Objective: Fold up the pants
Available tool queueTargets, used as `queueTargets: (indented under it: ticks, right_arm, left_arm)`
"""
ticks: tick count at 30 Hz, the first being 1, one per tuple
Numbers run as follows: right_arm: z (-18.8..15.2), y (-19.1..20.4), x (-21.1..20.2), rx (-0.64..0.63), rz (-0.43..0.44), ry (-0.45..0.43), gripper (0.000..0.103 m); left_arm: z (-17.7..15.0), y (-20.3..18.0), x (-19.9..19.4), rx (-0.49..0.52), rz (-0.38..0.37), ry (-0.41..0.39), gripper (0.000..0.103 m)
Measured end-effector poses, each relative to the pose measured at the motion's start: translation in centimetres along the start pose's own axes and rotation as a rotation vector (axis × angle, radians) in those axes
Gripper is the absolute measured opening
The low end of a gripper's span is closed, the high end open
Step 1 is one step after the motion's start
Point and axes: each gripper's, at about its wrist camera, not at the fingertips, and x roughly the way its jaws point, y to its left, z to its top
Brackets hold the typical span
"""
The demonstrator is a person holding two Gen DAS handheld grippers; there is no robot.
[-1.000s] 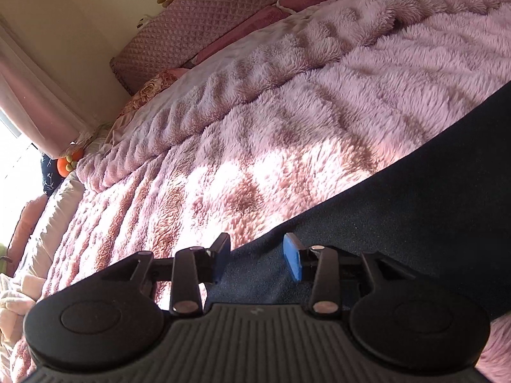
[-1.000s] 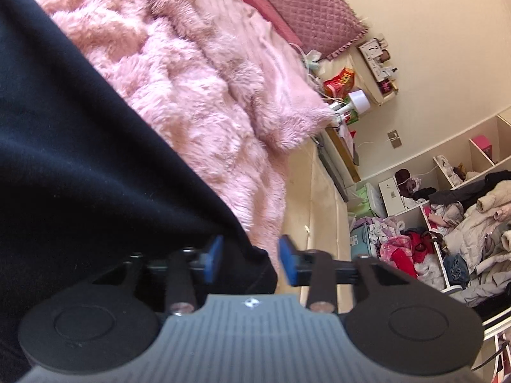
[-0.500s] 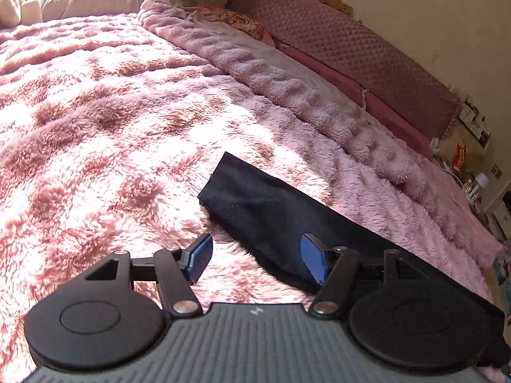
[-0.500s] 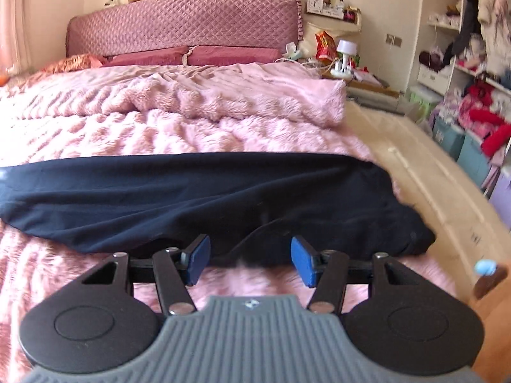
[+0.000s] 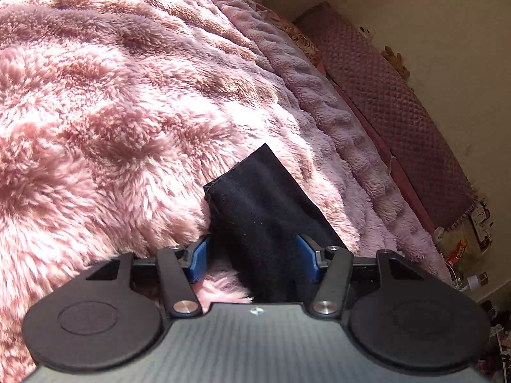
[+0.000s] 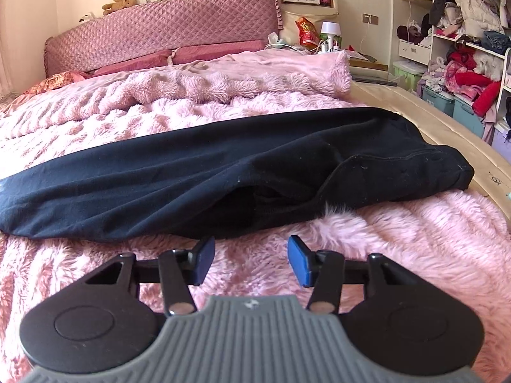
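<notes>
Dark navy pants (image 6: 223, 172) lie folded lengthwise across a fluffy pink blanket (image 6: 399, 239), waist end at the right, legs running off to the left. My right gripper (image 6: 250, 260) is open and empty, just in front of the pants' near edge over the blanket. In the left wrist view the leg-cuff end of the pants (image 5: 265, 210) runs between the blue pads of my left gripper (image 5: 255, 257), which is open around it and does not pinch it.
A quilted pink headboard (image 6: 166, 38) and pillows stand at the far end. The bare mattress edge (image 6: 447, 121) runs along the right. Shelves of clothes (image 6: 463, 48) and storage bins stand beyond. A bedside stand holds a lamp (image 6: 329, 32) and snacks.
Both grippers let go of the pants and drew back, jaws opening. The left gripper then came over the cuff end, which now sits between its pads.
</notes>
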Motion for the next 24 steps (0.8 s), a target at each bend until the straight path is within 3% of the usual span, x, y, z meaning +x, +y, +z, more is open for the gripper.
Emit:
queueTargets:
  ticks: [2,3,5,10,11,13,14,18,24]
  right_arm:
    - [0.2,0.1,1.0,0.01,-0.045,-0.008,0.047]
    - [0.4,-0.1,1.4,0.029,-0.057,-0.014,0.047]
    - [0.9,-0.8,2.0,0.089,-0.075,-0.03,0.047]
    - [2.5,-1.0,3.6,0.165,-0.098,-0.05,0.045]
    - [2.7,-0.8,4.0,0.161,-0.123,-0.041,0.04]
    - [3.0,-0.8,4.2,0.166,-0.165,-0.022,0.013]
    - [2.9,-1.0,3.9,0.177,-0.154,-0.014,0.007]
    - [2.3,-2.7,-0.2,0.195,-0.086,-0.028,0.003]
    - [0.7,-5.1,-3.0,0.244,0.009,0.065,0.001]
  left_arm:
    - [0.3,-0.8,0.5,0.036,0.028,0.002,0.036]
    - [0.5,-1.1,0.6,0.05,0.037,0.005,0.032]
    - [1.1,-1.8,0.7,0.079,0.042,0.008,0.014]
    - [1.8,-4.0,0.2,0.159,0.088,-0.013,0.009]
    - [1.9,-4.3,-0.1,0.161,0.092,-0.02,0.008]
    - [2.4,-5.0,-0.9,0.168,0.092,-0.035,0.008]
    - [2.7,-5.5,-1.3,0.18,0.093,-0.04,0.008]
    - [4.2,-7.2,-2.8,0.215,0.106,-0.048,0.008]
    - [4.9,-5.9,-4.0,0.232,0.203,-0.008,0.007]
